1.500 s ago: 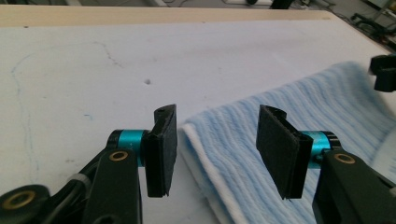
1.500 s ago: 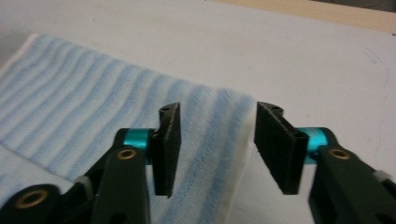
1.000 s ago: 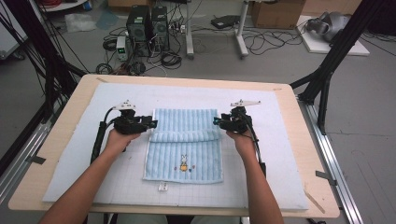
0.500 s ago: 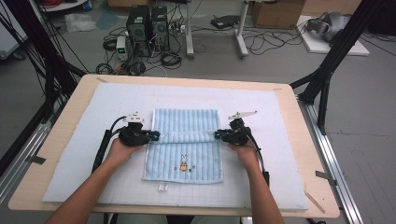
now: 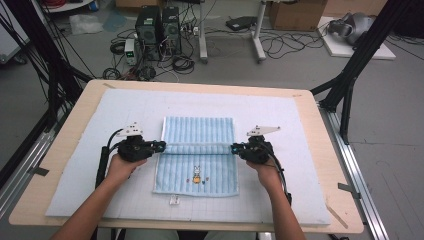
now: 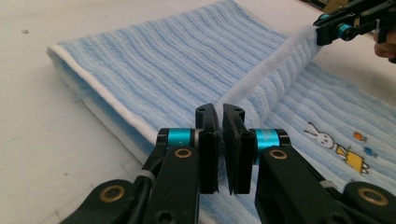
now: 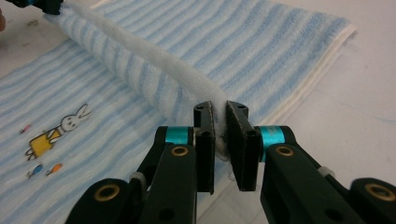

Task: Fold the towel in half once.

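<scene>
A light blue striped towel [image 5: 197, 131] with a small rabbit picture [image 5: 197, 175] lies on the white mat [image 5: 280, 120]. A raised ridge of towel runs across its middle between my two grippers. My left gripper [image 5: 161, 146] is shut on the ridge's left end, and in the left gripper view the pads [image 6: 220, 109] pinch the white-edged fold. My right gripper [image 5: 234, 148] holds the right end. Its jaws have just been closing, with the towel's white edge [image 7: 187, 70] pressed between the pads [image 7: 219, 108]. The towel [image 6: 187, 60] sags slightly between both grips.
The mat covers a wooden table [image 5: 330, 165]. A small white tag [image 5: 174, 200] lies just in front of the towel's near edge. Black frame posts [image 5: 350, 85] flank the table. Computers and cables [image 5: 157, 30] sit on the floor beyond it.
Both grippers have closed on the towel's edge and moved toward the person, drawing a ridge of cloth from the far part to the middle of the towel.
</scene>
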Demonstrator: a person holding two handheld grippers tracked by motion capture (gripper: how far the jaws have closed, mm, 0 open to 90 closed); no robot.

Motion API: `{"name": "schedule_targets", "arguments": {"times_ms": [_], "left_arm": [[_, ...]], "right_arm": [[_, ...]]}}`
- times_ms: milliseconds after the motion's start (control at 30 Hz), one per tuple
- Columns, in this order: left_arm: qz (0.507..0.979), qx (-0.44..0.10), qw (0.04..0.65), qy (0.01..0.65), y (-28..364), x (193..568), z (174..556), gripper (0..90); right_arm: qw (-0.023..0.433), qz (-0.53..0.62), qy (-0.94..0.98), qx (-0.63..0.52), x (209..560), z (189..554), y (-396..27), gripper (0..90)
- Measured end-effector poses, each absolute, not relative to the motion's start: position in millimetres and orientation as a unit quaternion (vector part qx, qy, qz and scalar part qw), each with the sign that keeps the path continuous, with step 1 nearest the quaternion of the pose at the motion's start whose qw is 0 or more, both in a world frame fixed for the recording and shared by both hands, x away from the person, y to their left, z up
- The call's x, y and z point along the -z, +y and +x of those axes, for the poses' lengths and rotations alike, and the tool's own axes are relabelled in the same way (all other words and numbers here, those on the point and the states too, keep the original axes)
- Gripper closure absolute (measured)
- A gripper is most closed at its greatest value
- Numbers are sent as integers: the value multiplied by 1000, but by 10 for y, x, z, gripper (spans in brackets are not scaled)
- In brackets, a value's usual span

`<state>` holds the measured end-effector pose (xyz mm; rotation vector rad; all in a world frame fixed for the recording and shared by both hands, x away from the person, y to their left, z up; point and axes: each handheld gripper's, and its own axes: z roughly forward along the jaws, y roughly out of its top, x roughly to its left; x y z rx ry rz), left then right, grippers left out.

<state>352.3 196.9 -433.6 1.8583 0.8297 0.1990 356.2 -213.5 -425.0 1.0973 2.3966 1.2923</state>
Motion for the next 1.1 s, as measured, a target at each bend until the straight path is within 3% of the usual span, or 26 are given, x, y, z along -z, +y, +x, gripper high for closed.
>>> {"name": "schedule_targets", "arguments": {"times_ms": [600,900,1067,1100], "left_arm": [[774,-78,535,329,2030,4394,2784,847],[785,-56,528,320,2051,4433,2570,844],[764,-47,547,338,2097,4382,2594,611],[757,-47,555,341,2107,4364,2608,609]], "right_arm": [[106,347,816,-450,4319,2739,-2149,819],[110,338,823,-444,4331,2497,-2158,805],[108,354,802,-469,4276,2460,-2212,604],[114,361,792,-480,4252,2470,-2232,604]]}}
